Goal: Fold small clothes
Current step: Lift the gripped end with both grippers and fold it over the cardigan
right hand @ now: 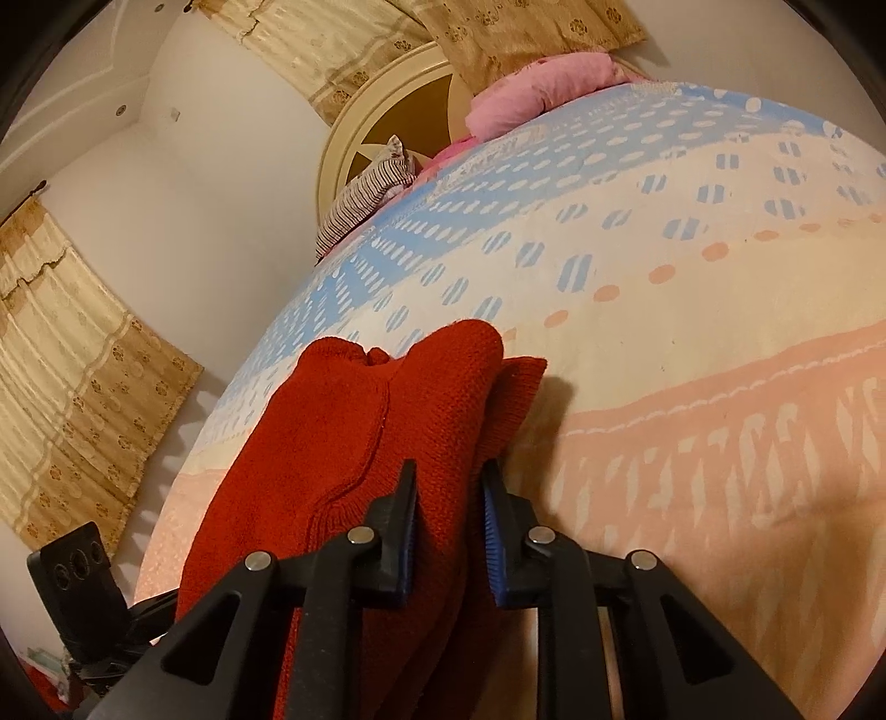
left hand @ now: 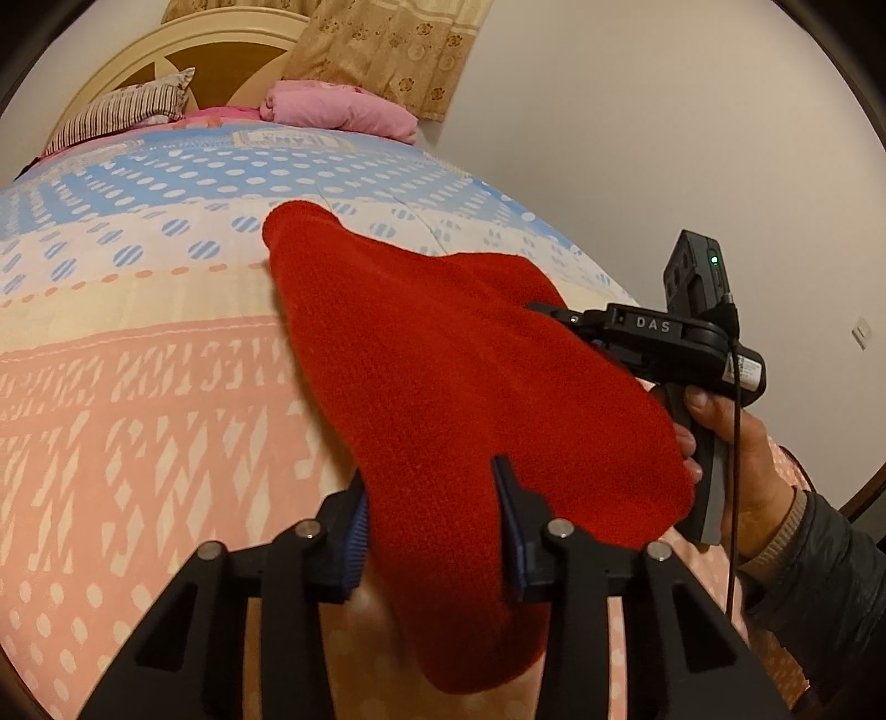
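A red knitted garment (left hand: 443,376) hangs raised over the bed between both grippers. My left gripper (left hand: 432,487) has the near edge of the garment between its blue-padded fingers, closed on the cloth. My right gripper (right hand: 448,487) is shut on a bunched fold of the same red garment (right hand: 354,443). In the left wrist view the right gripper (left hand: 559,315) shows at the garment's right edge, held by a hand. The garment's far tip points toward the headboard. Its underside is hidden.
The bed has a quilt (left hand: 138,360) with pink, cream and blue dotted bands. A pink folded blanket (left hand: 343,108) and a striped pillow (left hand: 127,108) lie by the headboard (left hand: 183,39). Beige curtains (right hand: 83,354) hang on white walls.
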Motion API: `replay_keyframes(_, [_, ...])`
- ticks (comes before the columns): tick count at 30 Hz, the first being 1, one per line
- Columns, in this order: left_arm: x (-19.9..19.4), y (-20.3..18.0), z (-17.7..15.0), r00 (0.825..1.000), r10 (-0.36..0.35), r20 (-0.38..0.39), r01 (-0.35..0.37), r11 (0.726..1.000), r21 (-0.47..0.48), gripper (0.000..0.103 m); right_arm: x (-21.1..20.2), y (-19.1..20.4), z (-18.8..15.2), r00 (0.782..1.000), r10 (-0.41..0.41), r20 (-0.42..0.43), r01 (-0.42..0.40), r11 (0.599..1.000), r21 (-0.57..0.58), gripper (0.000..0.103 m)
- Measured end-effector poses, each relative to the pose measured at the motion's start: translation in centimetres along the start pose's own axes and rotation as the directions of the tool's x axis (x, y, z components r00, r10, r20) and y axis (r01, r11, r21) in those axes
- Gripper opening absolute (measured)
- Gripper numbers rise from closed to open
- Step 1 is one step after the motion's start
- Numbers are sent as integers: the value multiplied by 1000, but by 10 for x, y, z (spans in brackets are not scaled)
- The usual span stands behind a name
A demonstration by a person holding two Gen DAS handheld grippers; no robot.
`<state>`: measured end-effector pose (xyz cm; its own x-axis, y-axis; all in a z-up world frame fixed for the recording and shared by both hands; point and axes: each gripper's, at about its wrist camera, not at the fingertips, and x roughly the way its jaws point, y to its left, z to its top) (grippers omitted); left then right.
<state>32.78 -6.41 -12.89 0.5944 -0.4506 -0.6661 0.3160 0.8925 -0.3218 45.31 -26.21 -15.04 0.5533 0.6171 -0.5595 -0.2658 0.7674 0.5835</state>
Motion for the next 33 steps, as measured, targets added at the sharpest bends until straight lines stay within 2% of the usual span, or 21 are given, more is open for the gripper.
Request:
replay_keyframes(17, [-49,-9,-7,998,17,63,-19,999,31,38,-25,45,-23,998,61,2,-61,998,-24,18])
replay_keyframes(33, [-83,2,-24,994,27,104,-28,1000,1,38,-27,88,-49,992,127,-17,-128,990,-57,18])
